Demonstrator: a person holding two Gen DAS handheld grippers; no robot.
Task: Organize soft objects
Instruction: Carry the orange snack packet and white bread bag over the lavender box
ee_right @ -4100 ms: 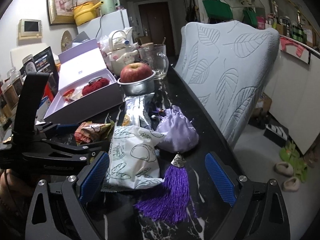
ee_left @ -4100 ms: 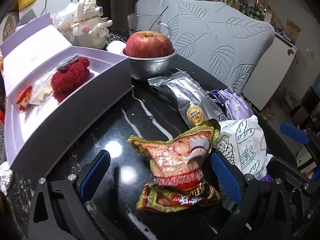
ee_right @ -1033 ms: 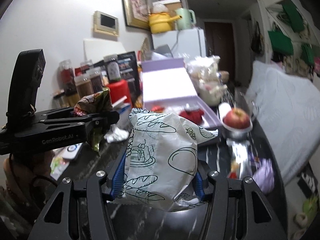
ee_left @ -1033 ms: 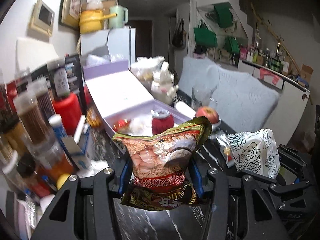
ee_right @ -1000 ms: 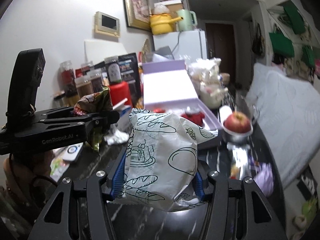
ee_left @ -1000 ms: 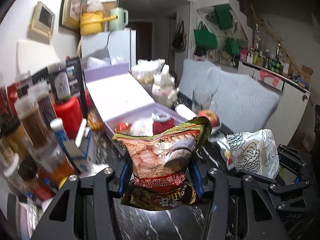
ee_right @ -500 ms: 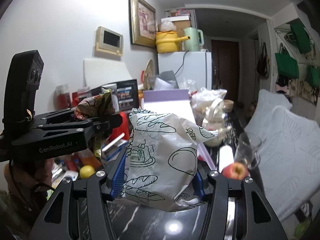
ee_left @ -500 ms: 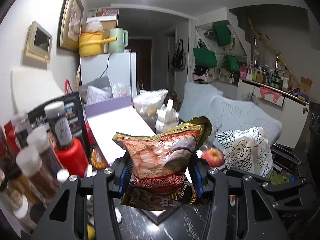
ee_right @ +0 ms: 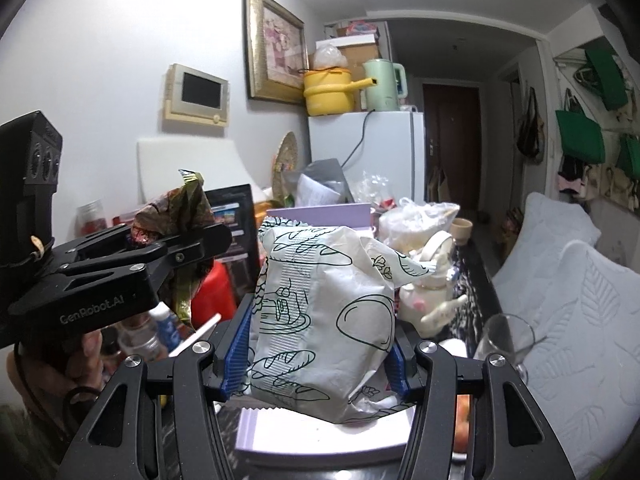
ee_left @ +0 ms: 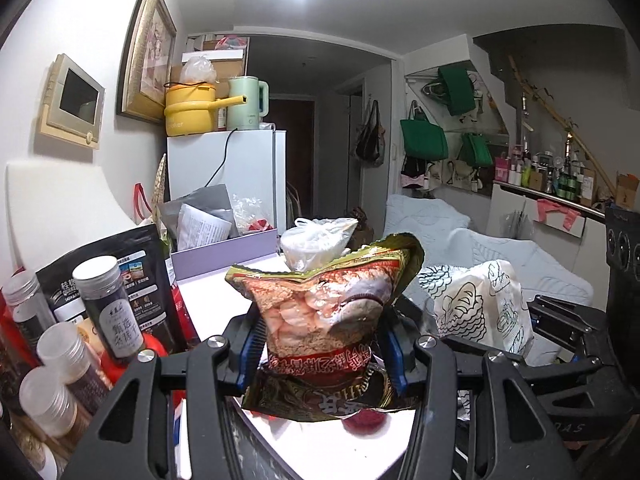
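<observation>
The left gripper (ee_left: 322,354) clamps a red-and-gold snack bag (ee_left: 326,312) upright in the air, the right gripper (ee_right: 316,354) beside it pinches a white bread-print bag (ee_right: 320,320) likewise, both raised over the open lilac box (ee_right: 320,436), where something red (ee_left: 362,420) lies.

Each view is taken from just behind its own tongs, looking forward along them and slightly downward over the cluttered counter (ee_left: 400,440). The left tongs (ee_right: 176,256) are seen to the left of the right tongs (ee_right: 320,364). The white fridge (ee_left: 240,176) and yellow pot (ee_right: 326,94) beyond both tongs are shared.
</observation>
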